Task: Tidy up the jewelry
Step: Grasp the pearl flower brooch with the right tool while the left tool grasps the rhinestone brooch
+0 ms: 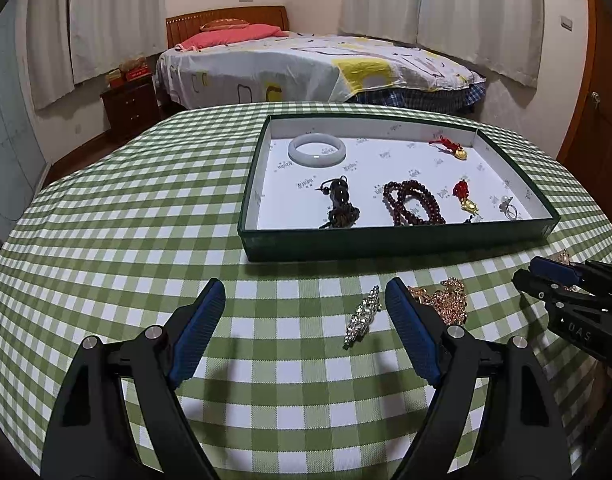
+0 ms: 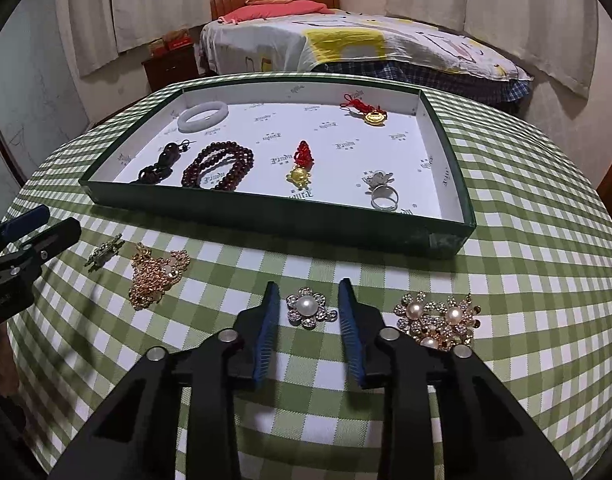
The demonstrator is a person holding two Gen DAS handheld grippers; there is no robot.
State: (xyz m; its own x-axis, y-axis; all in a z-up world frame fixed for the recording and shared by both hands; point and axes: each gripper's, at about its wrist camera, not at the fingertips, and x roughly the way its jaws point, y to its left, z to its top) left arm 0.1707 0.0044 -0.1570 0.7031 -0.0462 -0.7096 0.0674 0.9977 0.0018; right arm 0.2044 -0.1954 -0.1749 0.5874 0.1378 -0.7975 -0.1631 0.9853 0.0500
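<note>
A green tray (image 1: 393,240) (image 2: 266,216) holds a white bangle (image 1: 317,149), dark beads (image 1: 413,202), a black pendant (image 1: 339,204), red-gold charms (image 1: 451,148) and a ring (image 2: 381,190). On the checked cloth lie a silver rhinestone brooch (image 1: 361,316) (image 2: 104,254), a gold chain piece (image 1: 445,300) (image 2: 156,274), a pearl flower brooch (image 2: 309,307) and a gold pearl cluster brooch (image 2: 437,320). My left gripper (image 1: 305,300) is open, the silver brooch between its fingers. My right gripper (image 2: 309,300) is open around the pearl flower brooch.
The table is round with a green checked cloth (image 1: 146,220). A bed (image 1: 306,64) and a nightstand (image 1: 130,104) stand behind it. The right gripper shows at the right edge of the left wrist view (image 1: 577,296); the left gripper shows at the left edge of the right wrist view (image 2: 22,252).
</note>
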